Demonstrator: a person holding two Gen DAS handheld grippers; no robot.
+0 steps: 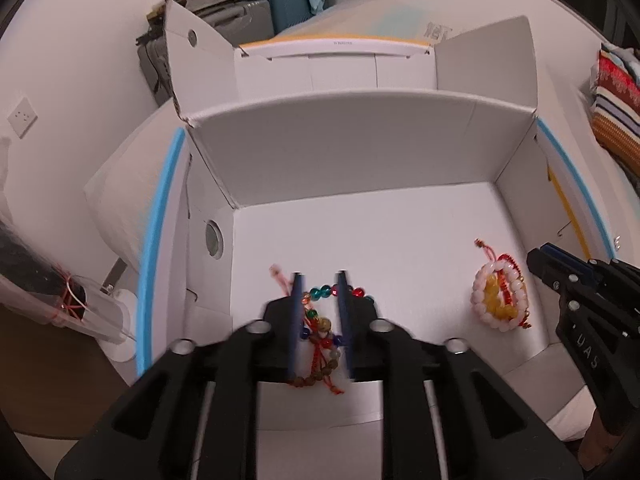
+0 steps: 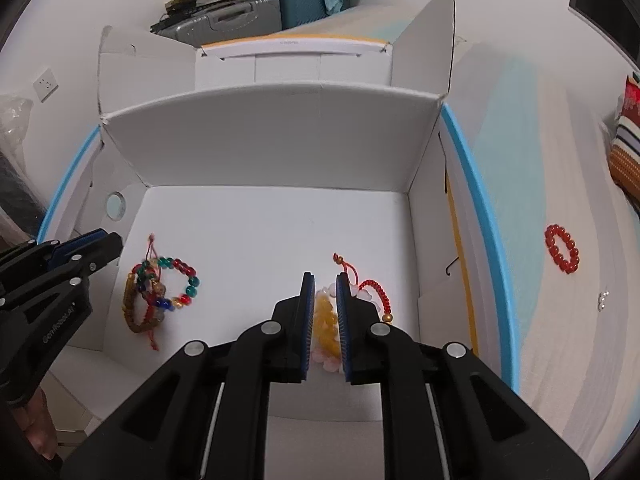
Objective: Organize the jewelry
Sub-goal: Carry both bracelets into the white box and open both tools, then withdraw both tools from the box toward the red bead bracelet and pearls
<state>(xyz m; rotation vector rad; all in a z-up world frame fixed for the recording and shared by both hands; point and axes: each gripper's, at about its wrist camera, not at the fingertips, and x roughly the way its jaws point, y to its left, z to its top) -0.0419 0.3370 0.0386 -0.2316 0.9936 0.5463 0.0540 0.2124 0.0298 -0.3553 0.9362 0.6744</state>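
Observation:
A white cardboard box [image 1: 340, 152] [image 2: 272, 136] lies open on a bed. On its floor at the left lies a pile of multicoloured bead bracelets [image 1: 320, 332] [image 2: 160, 292]. At the right lies a pile with a pink bead bracelet, a yellow one and a red cord [image 1: 500, 296] [image 2: 326, 320]. My left gripper [image 1: 319, 280] is open above the left pile, fingers either side of it. My right gripper [image 2: 325, 280] is open above the right pile. A red bead bracelet [image 2: 562, 249] lies on the bed outside the box, to the right.
The box's flaps [image 2: 428, 32] stand up at the back and sides. Suitcases [image 2: 256, 4] stand behind the bed. A striped cushion [image 2: 626, 152] lies at the far right. A small silvery item [image 2: 602, 300] lies on the bed near the red bracelet.

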